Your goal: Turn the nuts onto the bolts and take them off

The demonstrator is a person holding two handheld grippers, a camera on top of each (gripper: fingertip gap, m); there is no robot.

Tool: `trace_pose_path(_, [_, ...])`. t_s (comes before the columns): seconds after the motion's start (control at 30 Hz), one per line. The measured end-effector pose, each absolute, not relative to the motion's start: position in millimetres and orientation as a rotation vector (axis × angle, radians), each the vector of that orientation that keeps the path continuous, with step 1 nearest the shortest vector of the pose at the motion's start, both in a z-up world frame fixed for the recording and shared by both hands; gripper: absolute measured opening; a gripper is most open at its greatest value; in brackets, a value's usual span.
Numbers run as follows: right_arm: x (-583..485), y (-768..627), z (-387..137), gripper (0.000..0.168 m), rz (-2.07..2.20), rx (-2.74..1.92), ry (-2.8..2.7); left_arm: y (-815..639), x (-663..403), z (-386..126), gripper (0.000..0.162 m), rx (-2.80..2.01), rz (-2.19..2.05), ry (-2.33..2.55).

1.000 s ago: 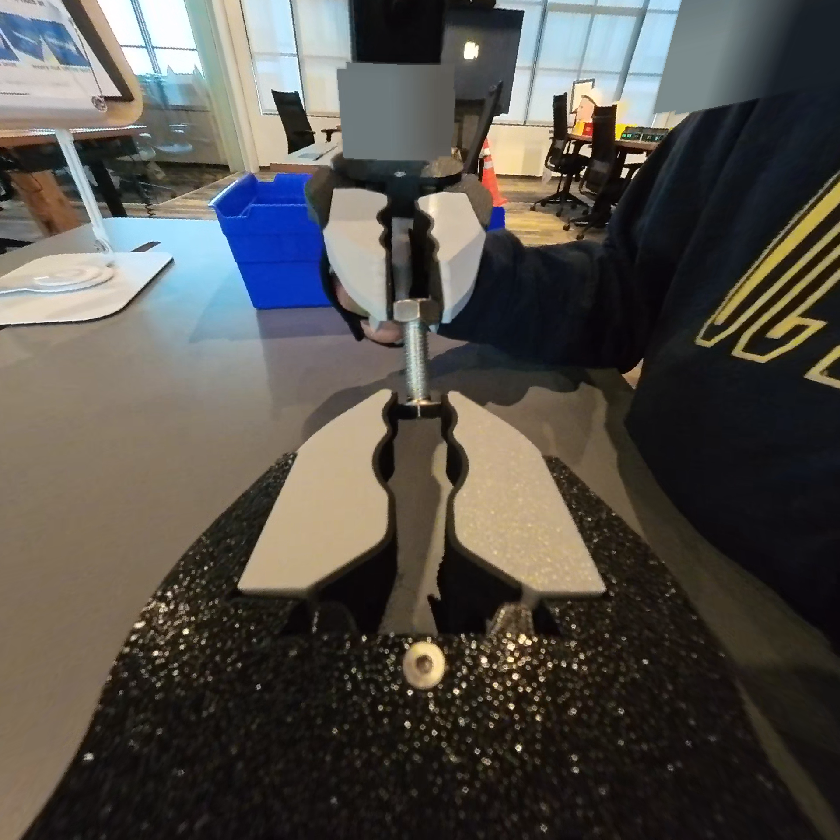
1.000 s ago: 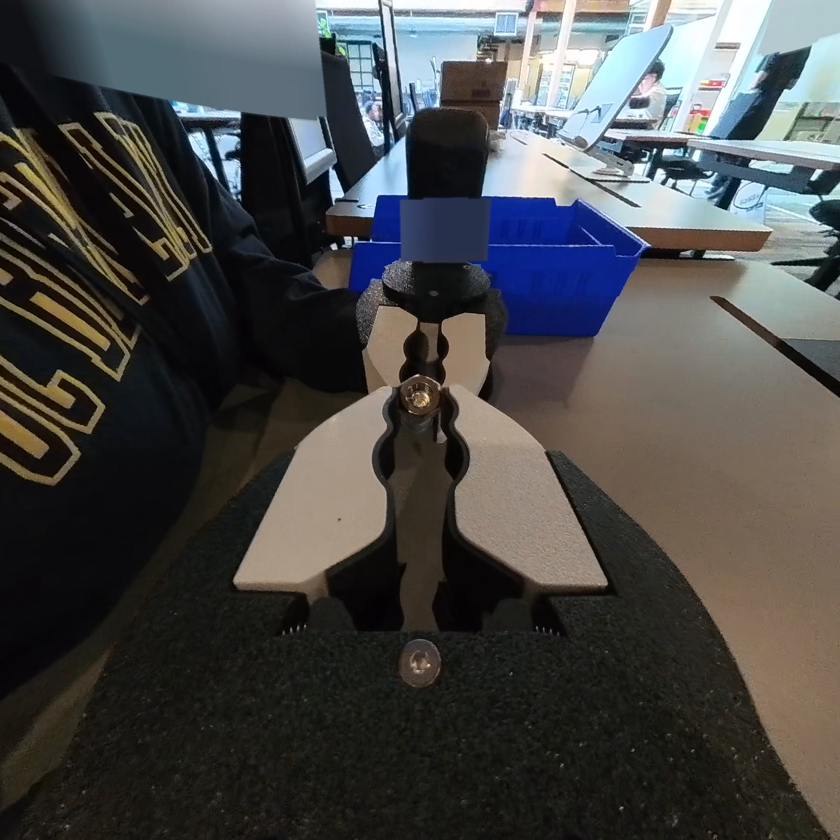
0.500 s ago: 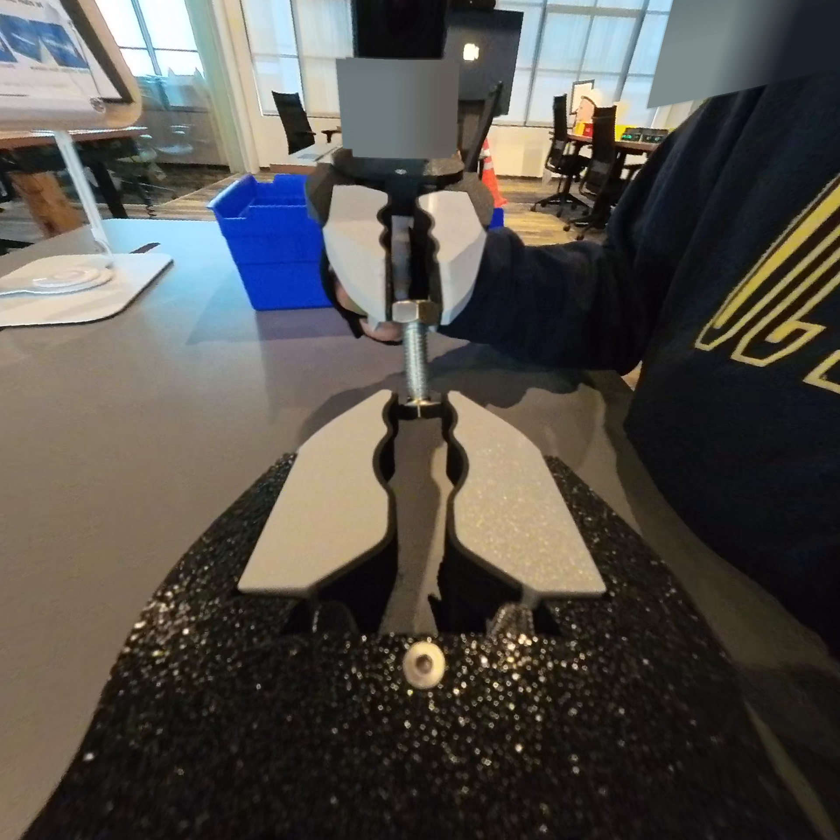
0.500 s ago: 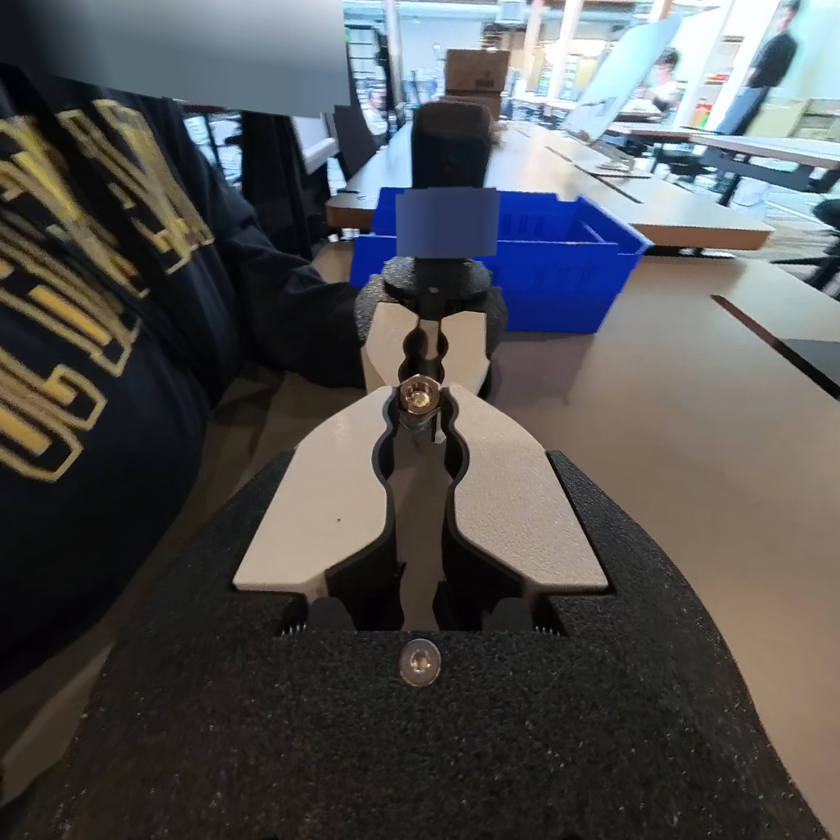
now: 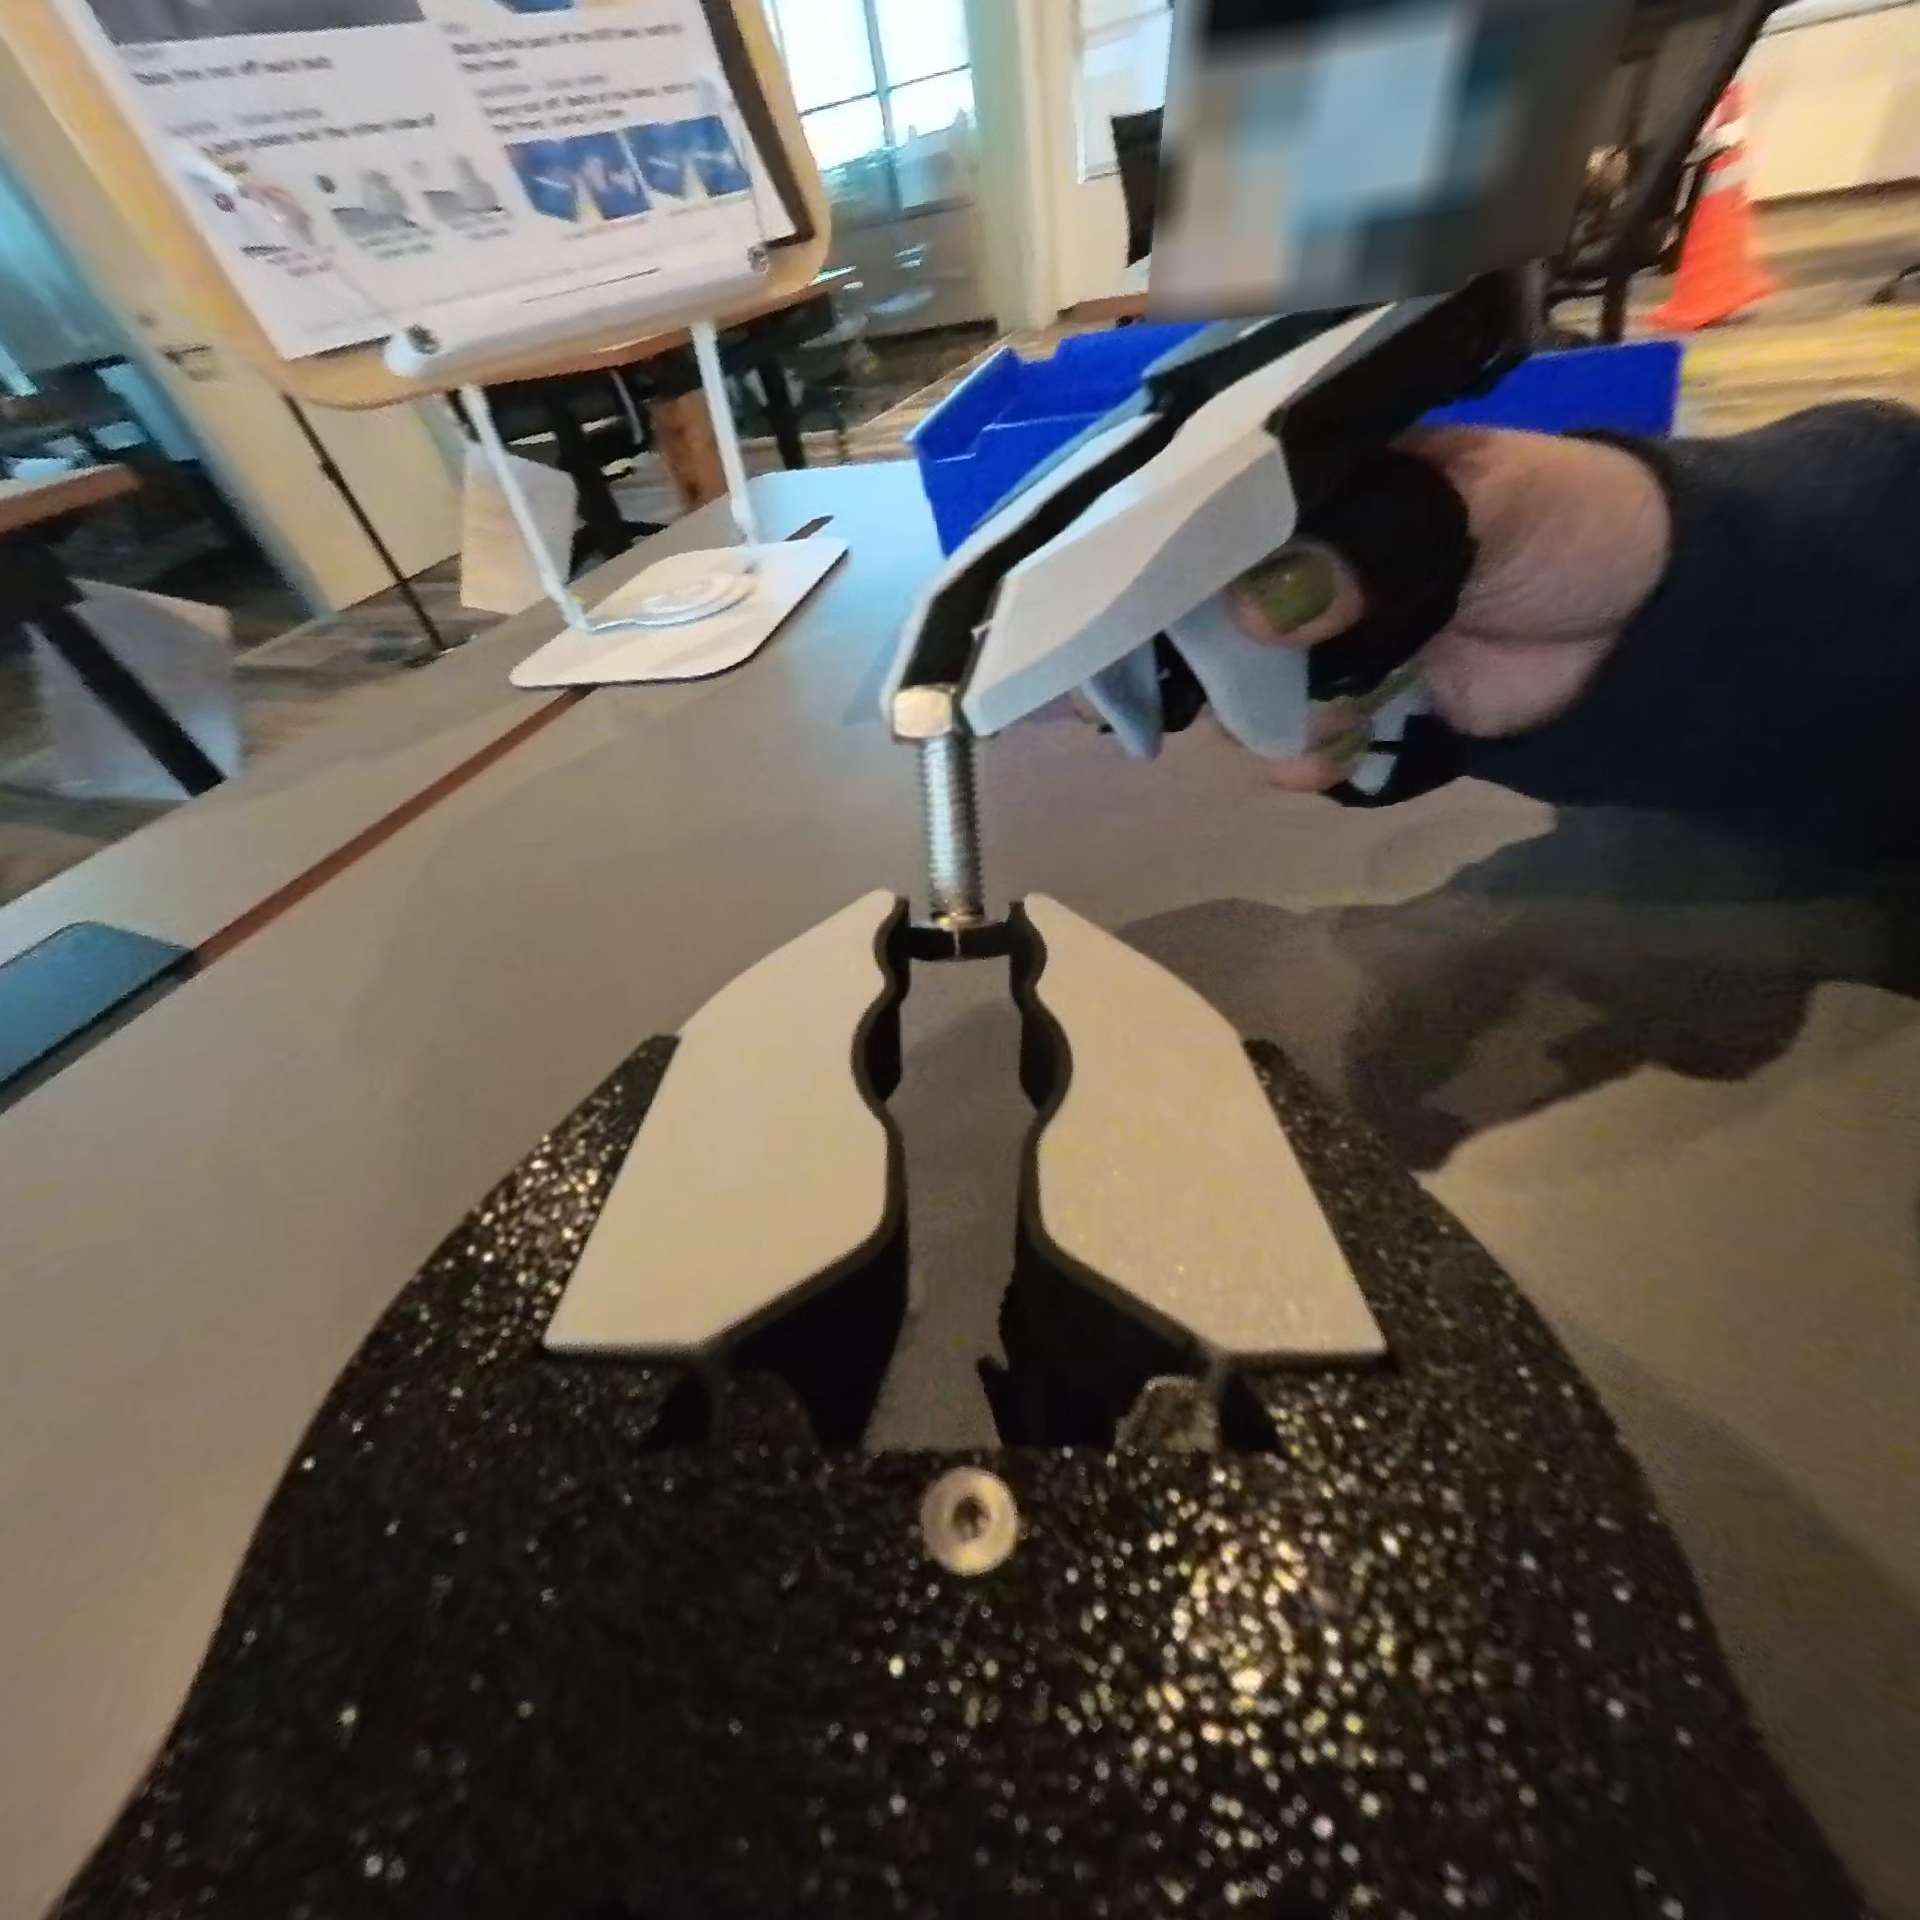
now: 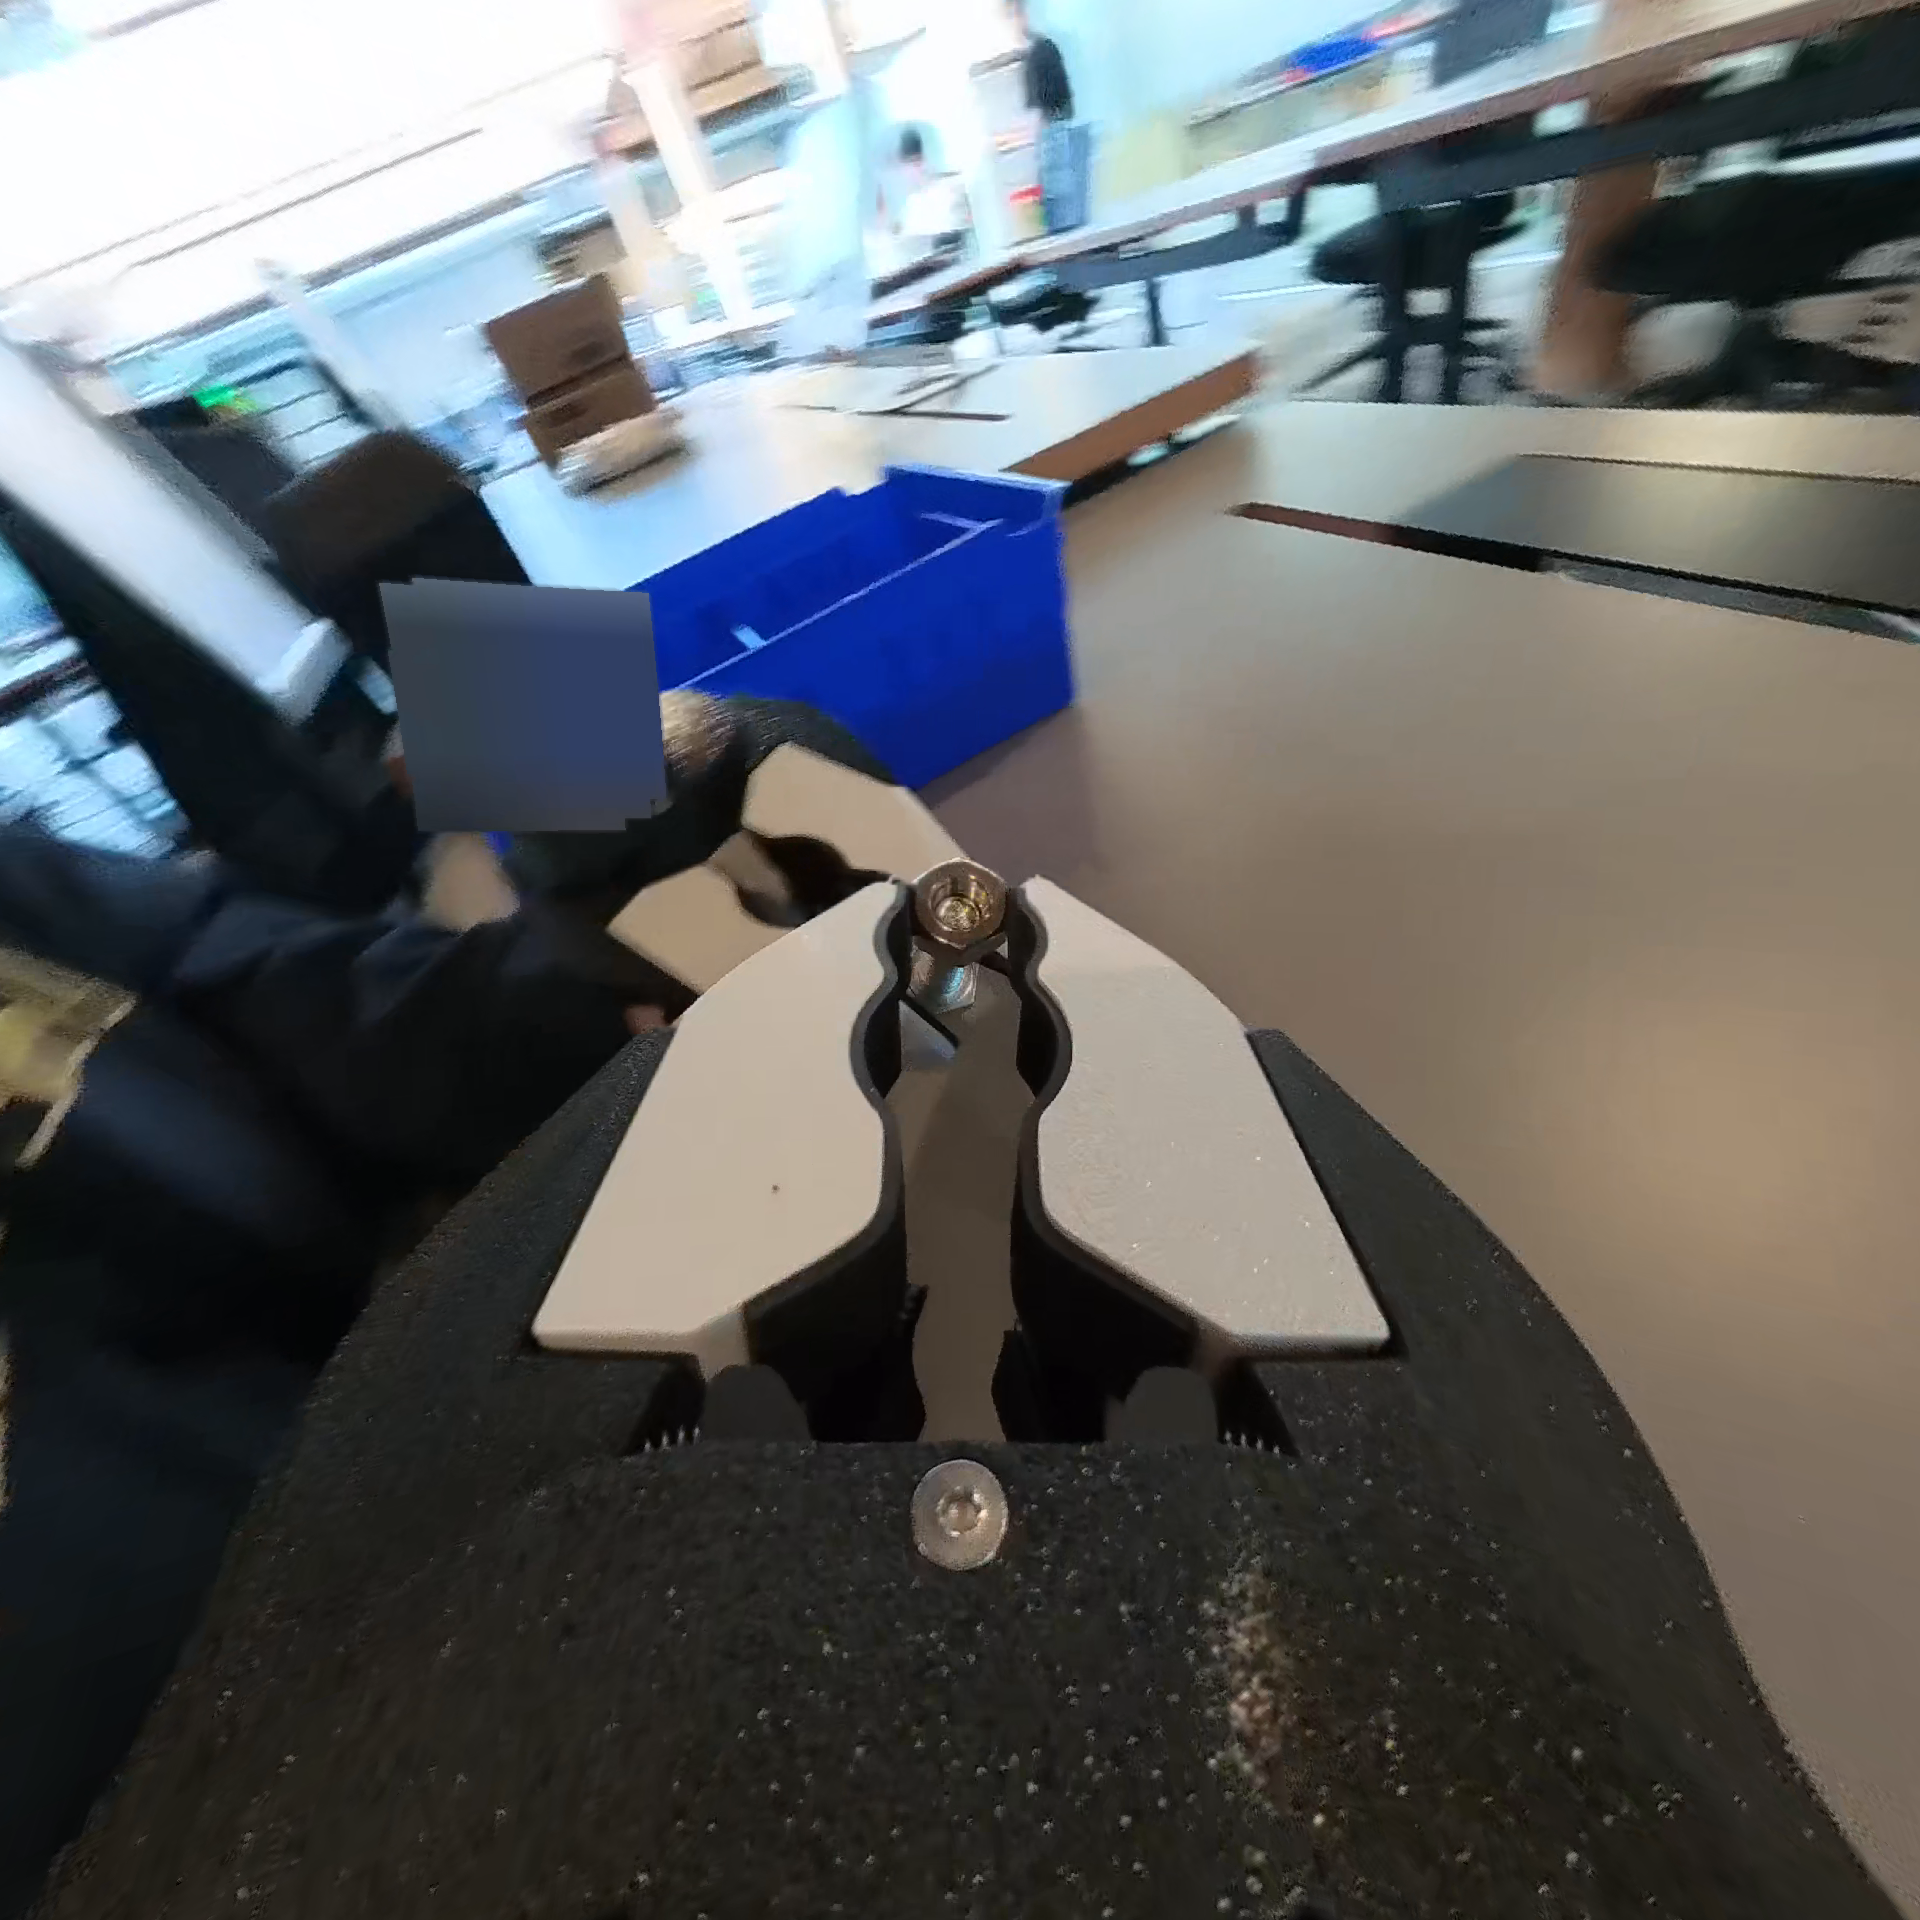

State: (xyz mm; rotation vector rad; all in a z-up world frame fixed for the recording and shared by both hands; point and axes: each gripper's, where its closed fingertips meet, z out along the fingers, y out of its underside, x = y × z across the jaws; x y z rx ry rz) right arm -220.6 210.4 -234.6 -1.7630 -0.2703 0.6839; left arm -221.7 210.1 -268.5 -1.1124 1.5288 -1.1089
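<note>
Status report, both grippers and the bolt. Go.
Left gripper shut on bolt head end. Right gripper shut on nut at the far end. Held above table; nothing in the way.

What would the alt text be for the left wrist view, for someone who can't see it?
The left tool grips the head end of a threaded bolt while the right tool, held in a person's hand, clamps the hex nut at the bolt's far end. Behind, on the grey table, are a blue bin and a sign stand.
</note>
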Motion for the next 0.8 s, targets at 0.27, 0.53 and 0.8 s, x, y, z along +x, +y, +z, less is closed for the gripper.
trace_pose_path(0.27, [-219.0,210.7,-234.3,0.017,0.624,-1.771,-0.258,209.5,-220.4,-269.0,0.018,-1.132,-1.143,1.523])
trace_pose_path(0.53, [-218.3,210.2,-234.9,0.017,0.623,-1.78,-0.256,209.2,-219.9,-269.4,0.017,-1.134,-1.156,1.525])
trace_pose_path(0.8, [-219.0,209.7,-235.1,0.019,0.617,-1.783,-0.263,209.8,-220.0,-268.5,0.017,-1.135,-1.169,1.516])
